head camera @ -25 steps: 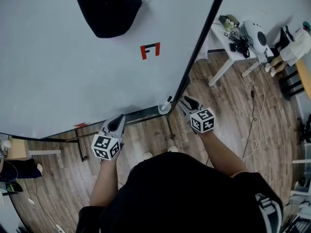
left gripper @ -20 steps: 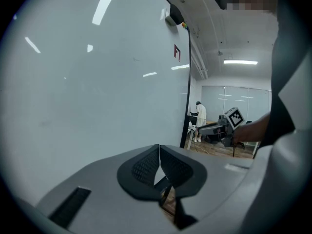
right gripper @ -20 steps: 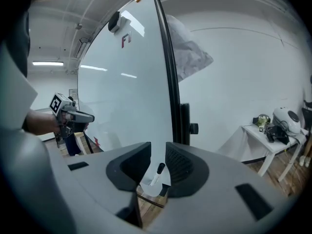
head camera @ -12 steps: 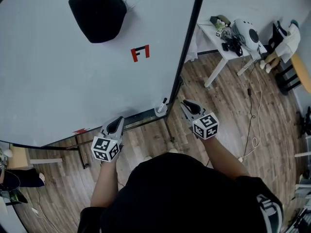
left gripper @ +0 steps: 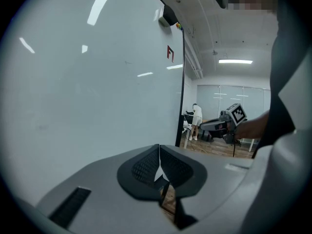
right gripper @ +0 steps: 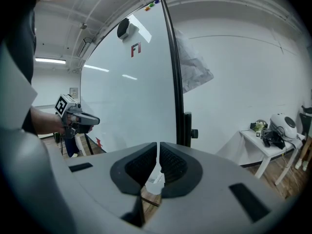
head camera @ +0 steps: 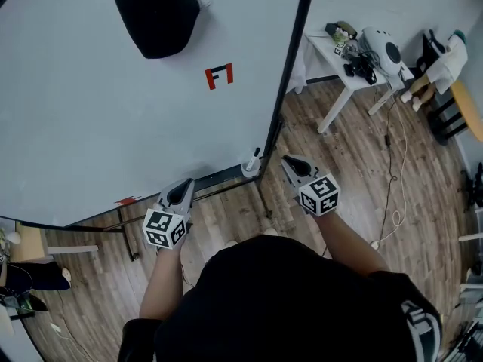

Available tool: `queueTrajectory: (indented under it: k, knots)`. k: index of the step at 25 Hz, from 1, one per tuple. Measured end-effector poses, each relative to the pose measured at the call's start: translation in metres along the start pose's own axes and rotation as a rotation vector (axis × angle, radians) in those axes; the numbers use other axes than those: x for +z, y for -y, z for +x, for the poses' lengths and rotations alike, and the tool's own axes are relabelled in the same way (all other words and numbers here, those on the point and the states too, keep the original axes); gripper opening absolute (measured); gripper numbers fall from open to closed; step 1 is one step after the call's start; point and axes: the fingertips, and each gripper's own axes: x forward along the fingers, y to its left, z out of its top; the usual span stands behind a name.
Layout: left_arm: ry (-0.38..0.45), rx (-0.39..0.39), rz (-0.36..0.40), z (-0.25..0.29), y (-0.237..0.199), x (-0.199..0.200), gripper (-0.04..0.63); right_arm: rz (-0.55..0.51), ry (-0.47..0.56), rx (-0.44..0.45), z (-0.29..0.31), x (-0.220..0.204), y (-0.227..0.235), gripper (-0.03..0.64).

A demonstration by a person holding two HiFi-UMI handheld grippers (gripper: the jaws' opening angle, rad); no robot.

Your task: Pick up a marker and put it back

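Pickup is judged pending: beside the marker (head camera: 255,157), the right gripper (head camera: 287,160) is being closed on nothing; the left gripper (head camera: 185,184) is shut, empty. Reopening around the marker is required.

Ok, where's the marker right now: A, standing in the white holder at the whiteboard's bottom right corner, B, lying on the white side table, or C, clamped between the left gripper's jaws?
A: the head view shows the marker sticking up out of the white holder at the lower right corner of the whiteboard.
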Motion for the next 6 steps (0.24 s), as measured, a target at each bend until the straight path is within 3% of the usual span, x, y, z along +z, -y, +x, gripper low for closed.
queueTrajectory:
  k: [6]
  knots:
    - [-0.009, -0.02, -0.006, 0.0013, 0.0086, -0.0044, 0.014, -0.016, -0.007, 0.001, -0.0024, 0.0025, -0.002, 0.006]
